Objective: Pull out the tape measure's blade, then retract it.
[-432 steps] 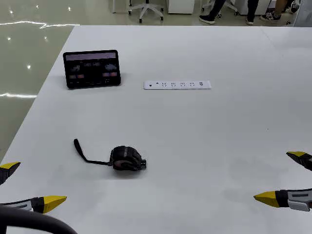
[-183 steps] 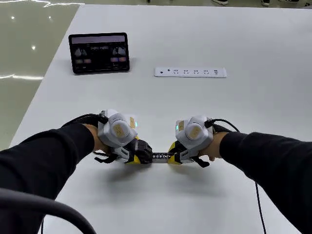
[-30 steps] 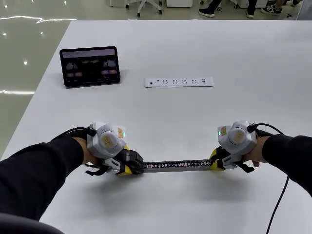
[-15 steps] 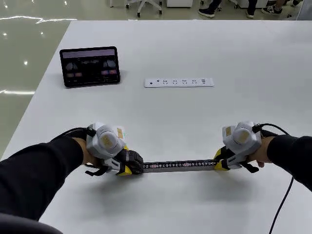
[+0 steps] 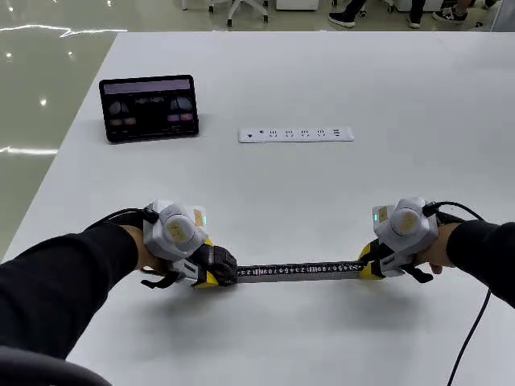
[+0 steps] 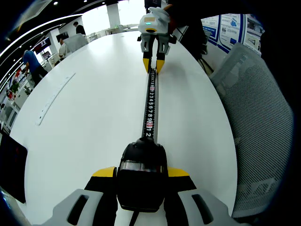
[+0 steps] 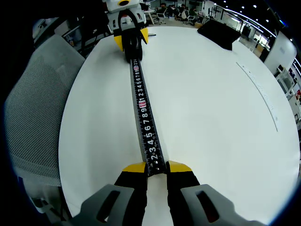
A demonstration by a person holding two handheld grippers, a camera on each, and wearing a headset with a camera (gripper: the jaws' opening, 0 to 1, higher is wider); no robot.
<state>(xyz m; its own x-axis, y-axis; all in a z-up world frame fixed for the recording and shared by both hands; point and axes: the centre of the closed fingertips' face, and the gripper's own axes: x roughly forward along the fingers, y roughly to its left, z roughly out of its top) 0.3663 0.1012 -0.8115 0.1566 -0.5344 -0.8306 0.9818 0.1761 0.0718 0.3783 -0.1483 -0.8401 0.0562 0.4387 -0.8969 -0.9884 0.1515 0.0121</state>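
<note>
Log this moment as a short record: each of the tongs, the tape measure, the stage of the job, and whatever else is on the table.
left tongs: shut on the tape measure case
right tongs: shut on the end of the blade
blade: drawn out, straight between the two tongs, numbers facing up, low over the table
stage: blade out, not yet retracted
also on table: tablet, propped up, far left; power strip, lying flat, beyond the blade

White table (image 5: 402, 96) — on it a tablet (image 5: 150, 108), a power strip (image 5: 296, 134), the tape measure (image 5: 214, 264).
</note>
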